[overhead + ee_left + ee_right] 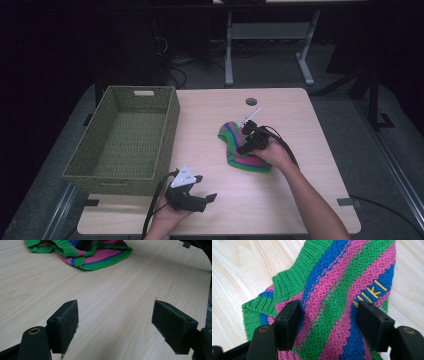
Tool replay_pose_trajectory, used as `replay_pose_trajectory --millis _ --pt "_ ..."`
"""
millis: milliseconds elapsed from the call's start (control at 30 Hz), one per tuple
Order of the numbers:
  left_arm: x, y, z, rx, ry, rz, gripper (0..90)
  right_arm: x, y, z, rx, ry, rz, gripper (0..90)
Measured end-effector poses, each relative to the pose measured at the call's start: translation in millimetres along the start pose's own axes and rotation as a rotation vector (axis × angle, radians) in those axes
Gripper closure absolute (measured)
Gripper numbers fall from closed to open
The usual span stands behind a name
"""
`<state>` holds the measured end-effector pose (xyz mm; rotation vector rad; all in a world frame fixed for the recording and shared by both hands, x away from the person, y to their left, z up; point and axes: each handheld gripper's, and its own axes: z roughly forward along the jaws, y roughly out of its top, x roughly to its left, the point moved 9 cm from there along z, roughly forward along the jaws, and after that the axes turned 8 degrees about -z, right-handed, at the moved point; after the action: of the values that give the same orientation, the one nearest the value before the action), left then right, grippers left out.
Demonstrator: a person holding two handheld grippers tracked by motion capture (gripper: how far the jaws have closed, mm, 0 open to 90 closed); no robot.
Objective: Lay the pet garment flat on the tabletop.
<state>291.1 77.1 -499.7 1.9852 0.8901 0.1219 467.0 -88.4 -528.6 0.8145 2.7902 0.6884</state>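
Striped knit garment [240, 147] is seen bunched on the counter [300, 200], right of centre; right tongs [328, 323] are set down onto it, jaws spread with knit between them, not clamped; left tongs [115, 327] are held released over bare wood near the front edge; a green woven basket [125, 140] is noted at left.

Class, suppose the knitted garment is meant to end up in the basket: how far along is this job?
Nothing looks done: the green woven basket holds nothing. In hand: the right gripper is open, jaws astride a fold of the striped knitted garment, which lies on the table. The left gripper is open over bare wood. Left: closing, lifting, carrying, releasing.
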Motion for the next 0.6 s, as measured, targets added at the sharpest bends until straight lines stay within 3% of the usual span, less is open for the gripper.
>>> replay_pose_trajectory --millis 367,600 --pt "-5.7 -0.8 2.9 0.008 -0.007 0.016 21.1 2.9 -2.0 -0.8 -0.019 -0.023 0.024 41.3" --pt "-2.9 0.3 2.1 -0.001 -0.006 0.004 21.1 -3.4 -3.4 -2.8 -0.03 -0.028 0.034 55.9"
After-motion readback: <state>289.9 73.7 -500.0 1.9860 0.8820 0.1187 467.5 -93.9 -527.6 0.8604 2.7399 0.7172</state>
